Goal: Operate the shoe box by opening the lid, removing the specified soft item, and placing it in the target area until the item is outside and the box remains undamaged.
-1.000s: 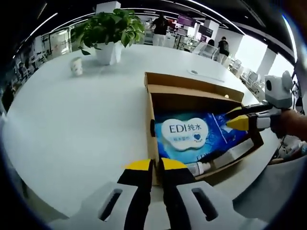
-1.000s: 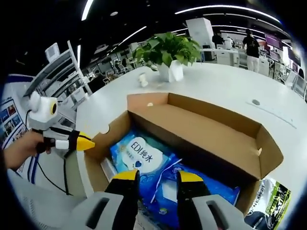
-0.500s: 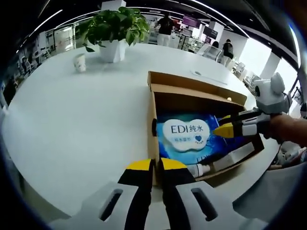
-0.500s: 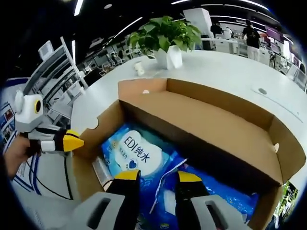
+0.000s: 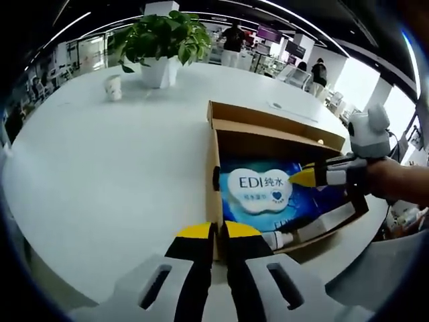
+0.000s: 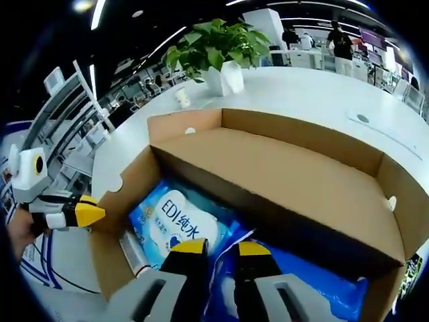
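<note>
White round bench in a busy open office, potted plant far beyond the left hand-held gripper, shoe box just ahead and right of its clenched jaws, near wall almost at the tips. Lid already folded back, so opening looks done; blue wipes pack lying inside, not lifted out. Right hand-held gripper dipping into the box right over the pack, jaws slightly parted, grasping nothing; grabbing, lifting out and placing all left to do.
</note>
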{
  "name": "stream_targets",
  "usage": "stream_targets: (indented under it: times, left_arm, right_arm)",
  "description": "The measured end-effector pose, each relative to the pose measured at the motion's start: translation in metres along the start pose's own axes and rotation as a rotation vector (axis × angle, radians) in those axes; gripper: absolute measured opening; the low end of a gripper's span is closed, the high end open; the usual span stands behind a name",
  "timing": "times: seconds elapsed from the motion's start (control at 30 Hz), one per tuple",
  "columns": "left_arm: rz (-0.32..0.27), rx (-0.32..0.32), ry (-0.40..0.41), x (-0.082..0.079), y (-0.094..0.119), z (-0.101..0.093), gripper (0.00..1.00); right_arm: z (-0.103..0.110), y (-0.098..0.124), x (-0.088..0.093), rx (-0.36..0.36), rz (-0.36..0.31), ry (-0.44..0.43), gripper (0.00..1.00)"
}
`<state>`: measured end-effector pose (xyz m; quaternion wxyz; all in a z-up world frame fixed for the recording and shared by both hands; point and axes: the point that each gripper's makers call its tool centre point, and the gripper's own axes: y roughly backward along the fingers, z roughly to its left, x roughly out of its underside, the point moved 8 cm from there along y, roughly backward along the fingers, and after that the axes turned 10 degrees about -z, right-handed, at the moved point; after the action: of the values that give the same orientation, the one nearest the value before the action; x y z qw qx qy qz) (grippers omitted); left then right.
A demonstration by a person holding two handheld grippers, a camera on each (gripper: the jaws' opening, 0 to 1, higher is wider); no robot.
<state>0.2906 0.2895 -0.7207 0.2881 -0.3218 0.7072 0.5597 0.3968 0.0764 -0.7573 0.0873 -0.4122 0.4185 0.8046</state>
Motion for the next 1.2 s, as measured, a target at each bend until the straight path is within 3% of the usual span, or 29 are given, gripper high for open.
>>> stream_targets:
  times: [0.73,1.2]
  left_arm:
    - [0.024,-0.034,-0.026,-0.001,-0.001,-0.003,0.03]
    - [0.022,-0.028,-0.005,-0.001,-0.002,-0.001,0.03]
  right_arm:
    - [0.027,0.026,-0.029,-0.087,-0.093,-0.096,0.00]
    - [0.048,0.034,-0.055,-0.124,-0.129,-0.060,0.00]
